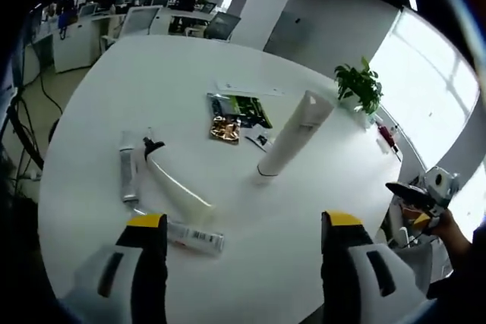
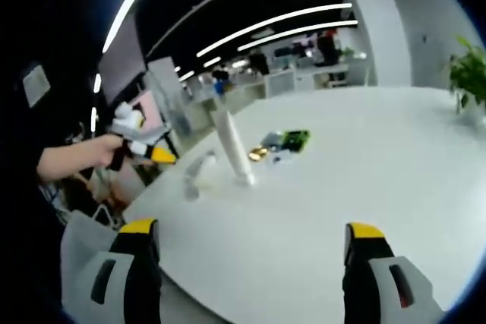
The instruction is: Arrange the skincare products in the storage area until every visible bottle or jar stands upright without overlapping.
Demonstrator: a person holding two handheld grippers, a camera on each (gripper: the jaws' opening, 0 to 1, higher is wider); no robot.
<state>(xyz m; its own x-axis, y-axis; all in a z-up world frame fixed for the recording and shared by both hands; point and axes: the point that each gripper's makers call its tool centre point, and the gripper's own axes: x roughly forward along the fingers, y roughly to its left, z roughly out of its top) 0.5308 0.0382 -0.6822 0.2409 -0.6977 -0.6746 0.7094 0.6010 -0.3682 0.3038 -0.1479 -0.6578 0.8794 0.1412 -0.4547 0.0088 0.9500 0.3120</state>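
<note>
A tall white tube point(image 1: 296, 133) stands upright on its cap in the middle of the white round table point(image 1: 152, 73); the right gripper view shows the same tube point(image 2: 232, 146) standing too. A cream bottle with a black pump point(image 1: 173, 178) lies on its side to the left. Beside it lies a grey tube point(image 1: 127, 172), and a small clear tube with a barcode point(image 1: 196, 237) lies nearer me. My left gripper point(image 1: 244, 229) is open above the table's near side, nothing between its jaws. My right gripper point(image 2: 247, 237) is open over the table, apart from all products.
Green and gold sachets point(image 1: 237, 114) lie behind the tube. A potted plant point(image 1: 358, 87) stands at the table's far right edge. The other gripper point(image 1: 425, 195), held by a hand, shows at the right; the left one point(image 2: 137, 142) appears in the right gripper view. Office desks point(image 1: 76, 36) lie beyond.
</note>
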